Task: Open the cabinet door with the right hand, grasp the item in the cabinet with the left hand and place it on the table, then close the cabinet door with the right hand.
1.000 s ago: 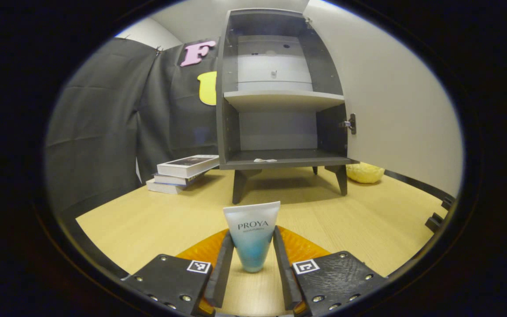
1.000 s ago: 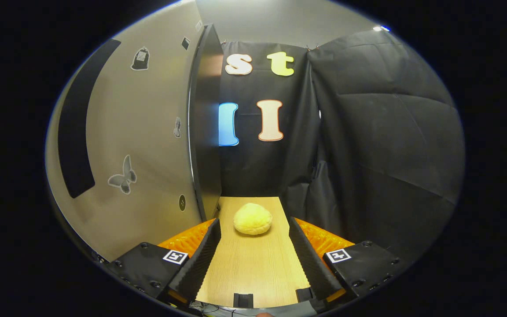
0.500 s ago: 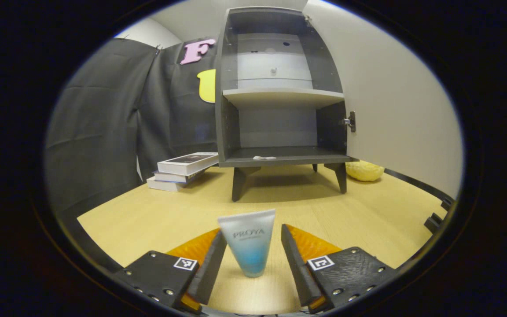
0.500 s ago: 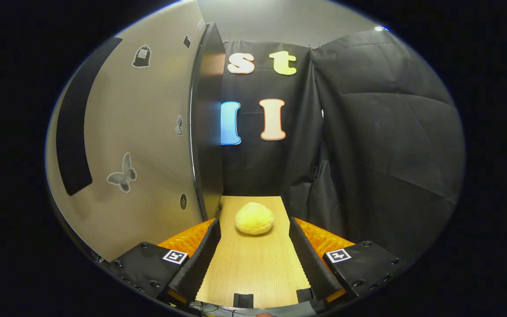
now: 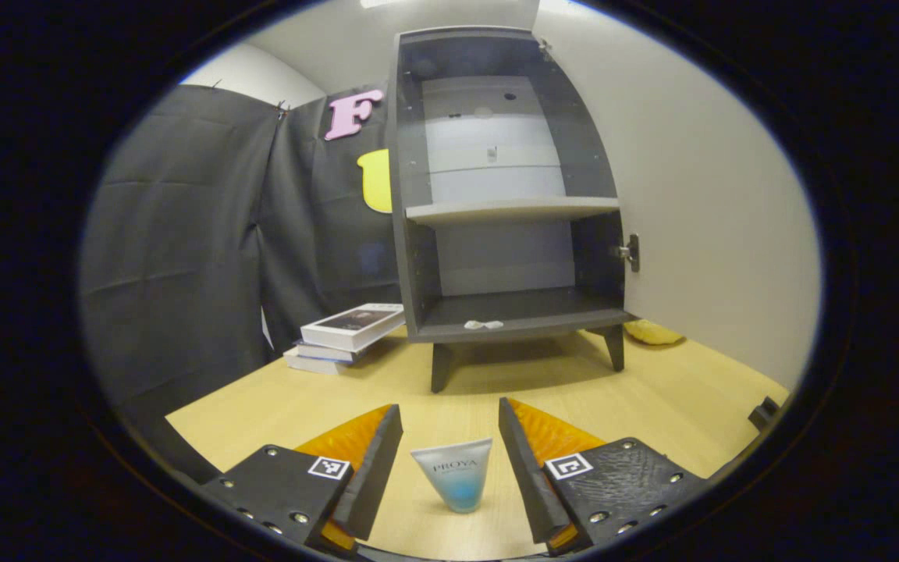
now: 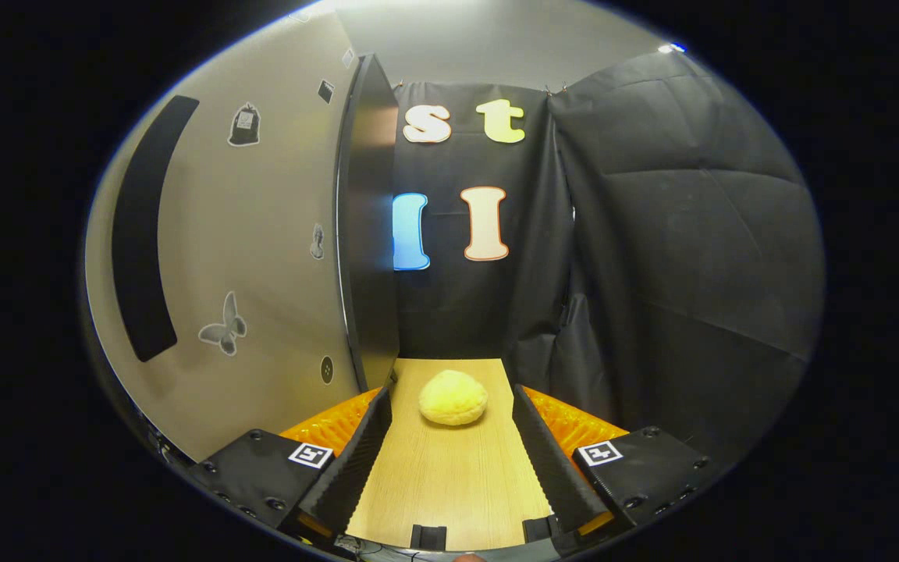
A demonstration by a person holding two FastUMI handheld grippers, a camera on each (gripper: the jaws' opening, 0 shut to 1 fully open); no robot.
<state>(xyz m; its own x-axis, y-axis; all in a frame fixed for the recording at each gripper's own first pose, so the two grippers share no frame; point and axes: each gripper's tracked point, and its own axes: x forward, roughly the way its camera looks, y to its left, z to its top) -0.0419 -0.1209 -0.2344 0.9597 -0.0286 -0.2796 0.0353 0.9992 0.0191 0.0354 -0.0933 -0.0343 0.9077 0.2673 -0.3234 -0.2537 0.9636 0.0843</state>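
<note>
My left hand-held gripper [image 5: 449, 460] hangs just above the table [image 5: 652, 390] with its fingers spread wide. The tube [image 5: 456, 484] stands between them on its cap end, flat crimped end up, and neither finger touches it; there is a gap on both sides. So the tube is on the table, well in front of the cabinet [image 5: 504, 203].

The cabinet stands on short legs farther back, its door [image 5: 699, 203] swung open to the right in the left gripper view. Its shelf and bottom compartment are bare but for a small pale scrap [image 5: 484, 324] lying near the front edge of the floor. A stack of books [image 5: 348, 332] sits on the table just left of the cabinet, and a yellow plush thing [image 5: 652, 333] peeks out behind the right leg.

My right hand-held gripper [image 6: 447, 437] is also spread, holding nothing, low over the table. In the right gripper view the door's [image 6: 262, 257] outer face, with a dark bar handle [image 6: 137, 234] and butterfly stickers, fills the left side, its edge close to my left finger; I cannot tell whether they touch. The yellow plush thing [image 6: 453, 397] lies on the table ahead, between my fingers but beyond their tips.
</note>
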